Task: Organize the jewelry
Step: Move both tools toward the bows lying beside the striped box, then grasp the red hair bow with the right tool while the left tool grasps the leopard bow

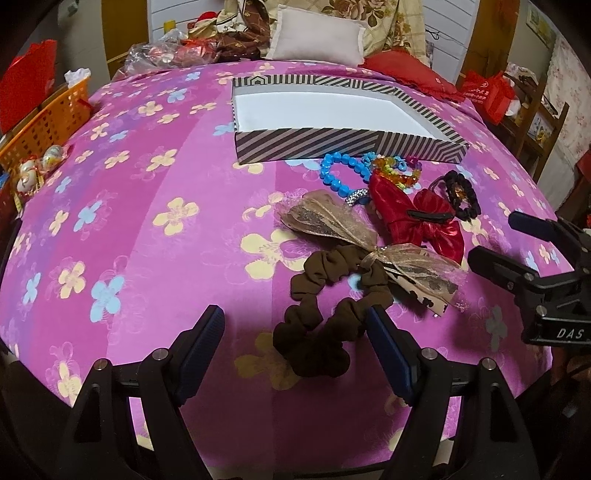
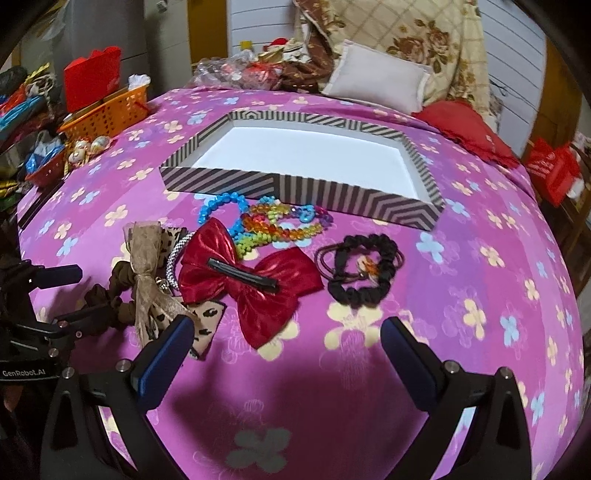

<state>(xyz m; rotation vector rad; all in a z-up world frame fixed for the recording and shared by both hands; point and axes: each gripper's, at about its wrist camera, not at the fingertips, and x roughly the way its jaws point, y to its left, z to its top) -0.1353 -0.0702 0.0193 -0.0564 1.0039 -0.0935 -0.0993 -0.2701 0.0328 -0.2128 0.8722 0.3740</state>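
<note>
Left tongs (image 1: 295,328) and right tongs (image 2: 286,341) both spread apart and empty, low over a pink flowered bed (image 1: 147,236). Nothing sorted yet: striped box (image 1: 347,142) bare inside, with brown scrunchie (image 1: 325,317), gauze bow (image 1: 373,249), red bow (image 2: 251,284), black scrunchie (image 2: 364,269), blue bracelet (image 1: 341,177) and rainbow beads (image 2: 280,225) all heaped just before its near wall. Overlapping bows and tangled beads likely awkward to lift singly; orange basket (image 1: 48,122), pillow (image 1: 317,35) and clutter well clear at the bed's edges.
</note>
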